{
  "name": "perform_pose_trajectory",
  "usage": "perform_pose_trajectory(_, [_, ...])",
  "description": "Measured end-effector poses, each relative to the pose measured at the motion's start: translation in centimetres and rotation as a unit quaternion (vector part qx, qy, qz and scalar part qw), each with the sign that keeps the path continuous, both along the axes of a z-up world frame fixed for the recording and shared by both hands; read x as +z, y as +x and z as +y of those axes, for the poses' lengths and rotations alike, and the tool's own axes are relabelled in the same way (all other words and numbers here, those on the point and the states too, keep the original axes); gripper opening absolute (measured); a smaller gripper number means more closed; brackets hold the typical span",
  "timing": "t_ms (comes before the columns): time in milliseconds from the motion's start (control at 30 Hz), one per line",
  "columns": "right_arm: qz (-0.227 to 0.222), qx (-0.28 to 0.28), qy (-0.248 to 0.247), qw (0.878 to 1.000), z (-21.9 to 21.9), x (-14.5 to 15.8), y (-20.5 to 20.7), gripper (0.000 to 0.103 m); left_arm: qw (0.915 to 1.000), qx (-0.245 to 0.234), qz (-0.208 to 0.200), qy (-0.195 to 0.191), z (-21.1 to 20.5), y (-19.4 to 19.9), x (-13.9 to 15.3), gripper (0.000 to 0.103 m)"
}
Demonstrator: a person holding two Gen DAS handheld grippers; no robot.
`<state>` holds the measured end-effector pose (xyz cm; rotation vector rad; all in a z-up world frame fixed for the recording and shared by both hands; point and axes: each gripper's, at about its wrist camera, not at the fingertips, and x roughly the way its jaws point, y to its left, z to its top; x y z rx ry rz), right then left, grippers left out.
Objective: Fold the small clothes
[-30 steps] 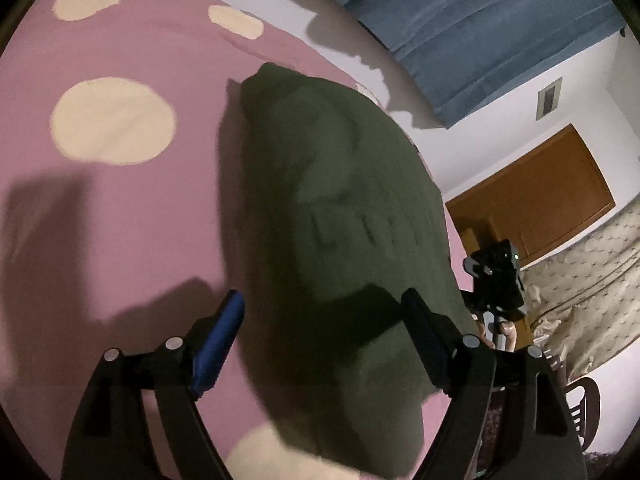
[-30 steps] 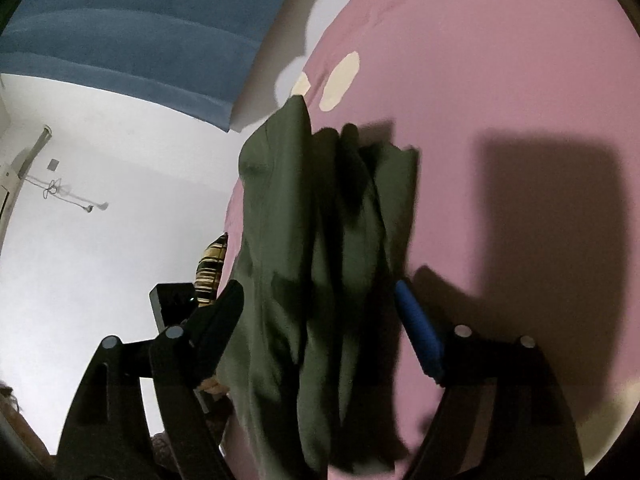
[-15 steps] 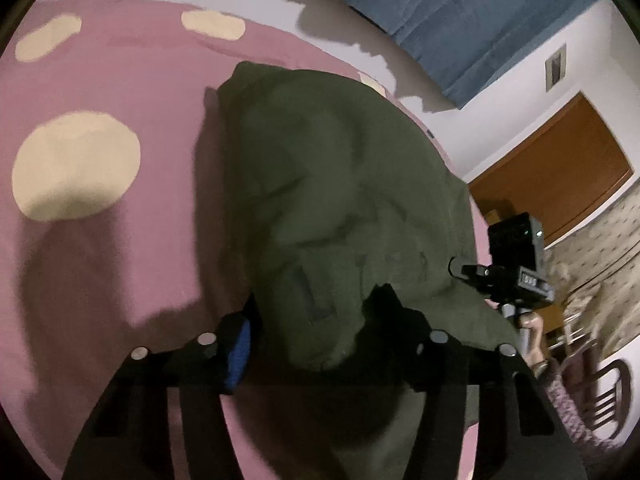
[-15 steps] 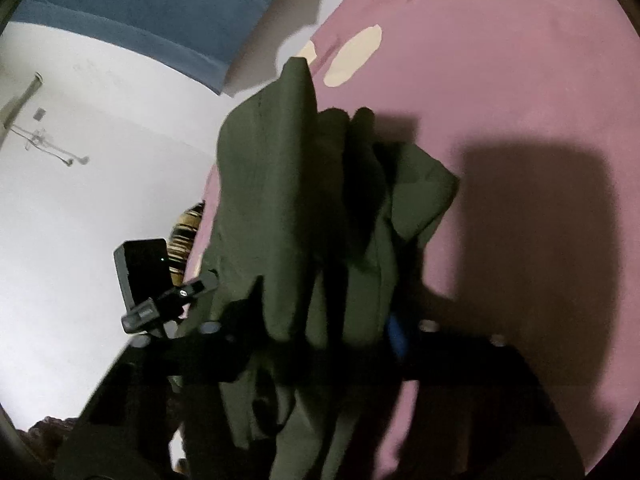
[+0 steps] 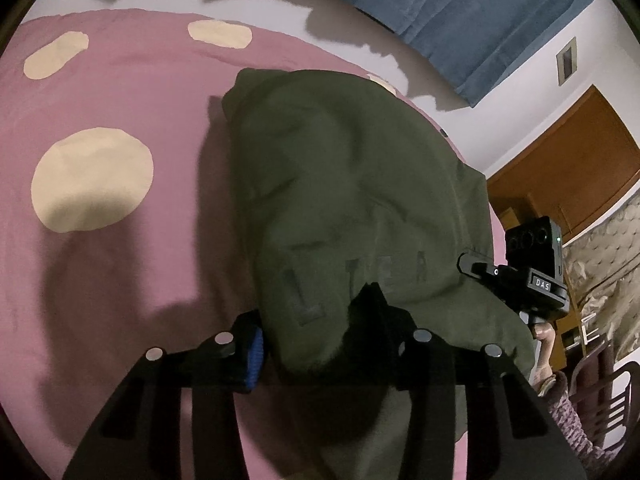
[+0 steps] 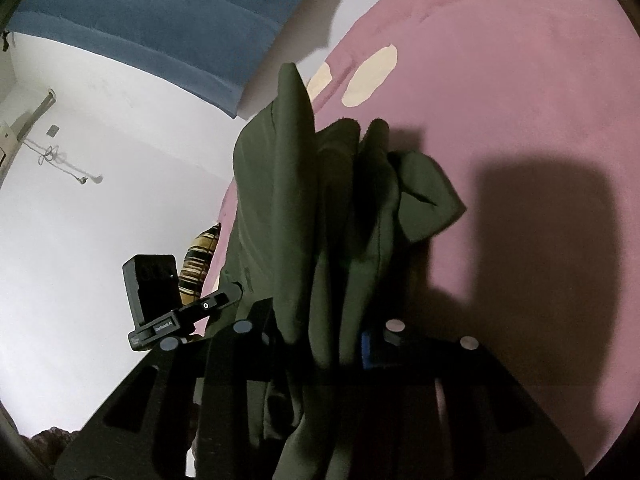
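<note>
Clamping green garment [image 5: 360,208], seemingly, both hand-held grippers [image 5: 316,340] [image 6: 320,332].

The lower hem of the green garment [image 5: 360,208] ran off the bottom edge of the left wrist view, behind the left tongs [image 5: 316,336]. Its dark lettering was too faint to read in full. In the right wrist view the cloth covered the fingertips of the right tongs [image 6: 320,332], so only a sliver of blue pad [image 6: 365,350] showed. The person's sleeve [image 5: 572,424] was cut off at the corner. The bed [image 6: 520,80] ran past every edge.
</note>
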<state>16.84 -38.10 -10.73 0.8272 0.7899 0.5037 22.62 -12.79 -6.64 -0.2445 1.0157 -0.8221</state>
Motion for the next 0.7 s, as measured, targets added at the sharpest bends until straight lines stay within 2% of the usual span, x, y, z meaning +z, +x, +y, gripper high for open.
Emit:
perform_pose_trajectory(33, [0.000,0.000,0.001,1.000,-0.1,0.1,-0.2,0.027,1.0000,0.001,0.000,0.001,0.0,0.1,0.1,0.044])
perform_pose_trajectory(67, [0.001,0.000,0.003,1.000,0.6,0.0,1.4,0.027,1.0000,0.003,-0.002,0.002,0.2,0.2,0.1,0.044])
perform_pose_trajectory(267, [0.001,0.003,0.015,1.000,1.4,-0.7,2.0,0.027,0.9998,0.018,-0.005,0.012,1.6,0.5,0.5,0.043])
perform_pose_trajectory(533, [0.004,0.018,0.023,1.000,3.6,-1.1,4.2,0.027,0.9981,0.054,-0.015,0.028,5.6,1.9,0.9,0.043])
perform_pose_trajectory(700, [0.016,0.013,0.038,0.999,3.6,-2.3,5.0,0.027,0.9980,0.061,-0.002,0.014,6.9,2.3,-0.5,0.044])
